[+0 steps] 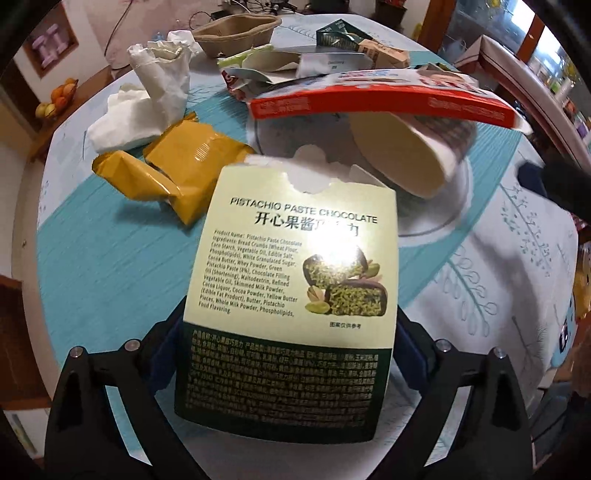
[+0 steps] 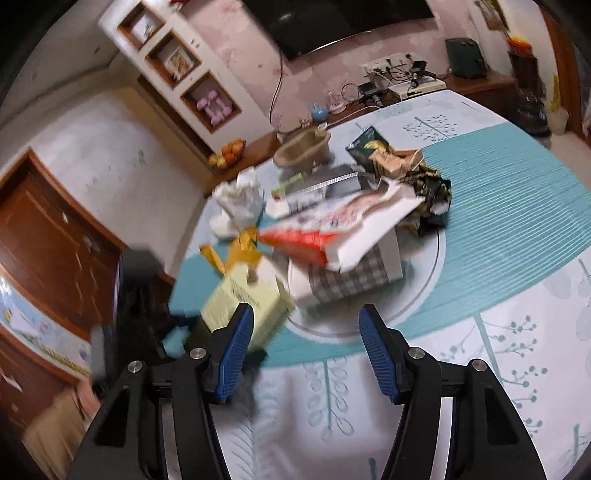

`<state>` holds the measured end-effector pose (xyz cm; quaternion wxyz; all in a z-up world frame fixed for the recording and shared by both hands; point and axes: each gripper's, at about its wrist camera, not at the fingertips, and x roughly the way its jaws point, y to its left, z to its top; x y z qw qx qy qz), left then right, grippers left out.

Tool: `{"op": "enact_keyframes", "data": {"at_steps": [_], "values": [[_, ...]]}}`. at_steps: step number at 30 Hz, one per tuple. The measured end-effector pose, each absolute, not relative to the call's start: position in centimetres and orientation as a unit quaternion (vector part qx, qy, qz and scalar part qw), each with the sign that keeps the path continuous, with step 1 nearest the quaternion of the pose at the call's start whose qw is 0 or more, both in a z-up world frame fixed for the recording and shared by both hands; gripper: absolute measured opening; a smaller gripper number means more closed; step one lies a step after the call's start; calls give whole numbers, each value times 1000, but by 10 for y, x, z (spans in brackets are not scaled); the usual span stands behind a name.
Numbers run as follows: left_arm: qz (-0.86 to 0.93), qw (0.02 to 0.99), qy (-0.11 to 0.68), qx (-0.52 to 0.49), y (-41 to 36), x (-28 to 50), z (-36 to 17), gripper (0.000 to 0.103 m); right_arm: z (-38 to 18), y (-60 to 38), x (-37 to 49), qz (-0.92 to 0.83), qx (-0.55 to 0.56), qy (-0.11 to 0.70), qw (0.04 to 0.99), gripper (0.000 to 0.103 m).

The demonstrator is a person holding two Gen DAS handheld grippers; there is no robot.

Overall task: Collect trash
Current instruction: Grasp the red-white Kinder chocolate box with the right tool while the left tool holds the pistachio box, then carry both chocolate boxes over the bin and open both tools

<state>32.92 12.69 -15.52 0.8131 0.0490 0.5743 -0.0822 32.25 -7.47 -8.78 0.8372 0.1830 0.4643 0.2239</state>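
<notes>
left gripper (image 1: 284,354) clamped on chocolate box (image 1: 291,280), held above teal table (image 1: 110,266), right gripper (image 2: 306,354) apart, empty, near trash pile, red box (image 2: 325,229) atop checked box (image 2: 354,273), yellow wrappers (image 1: 177,170) far left

— What kind of place is this?
— A home living room: a round table (image 2: 517,206) with patterned cloth, a wall television (image 2: 332,22) at the top, a fruit bowl (image 2: 231,153) on the sideboard at center-left.
</notes>
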Motion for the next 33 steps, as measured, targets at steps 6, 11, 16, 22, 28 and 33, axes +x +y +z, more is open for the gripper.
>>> {"op": "enact_keyframes", "data": {"at_steps": [6, 11, 16, 22, 28, 33], "values": [[-55, 833, 551, 11, 122, 309, -144, 92, -92, -81, 347, 215, 267, 455, 822, 60], [-24, 856, 515, -38, 134, 289, -114, 92, -104, -81, 362, 200, 321, 453, 807, 52], [4, 876, 472, -99, 148, 273, -86, 92, -116, -84, 372, 184, 369, 446, 795, 39], [35, 889, 425, -168, 159, 260, -73, 92, -122, -89, 375, 178, 398, 429, 792, 12], [53, 886, 429, -166, 155, 236, -70, 92, -98, -100, 348, 201, 398, 396, 803, 10], [55, 890, 418, -173, 145, 197, -50, 92, -69, -122, 301, 221, 401, 367, 810, 10]]}}
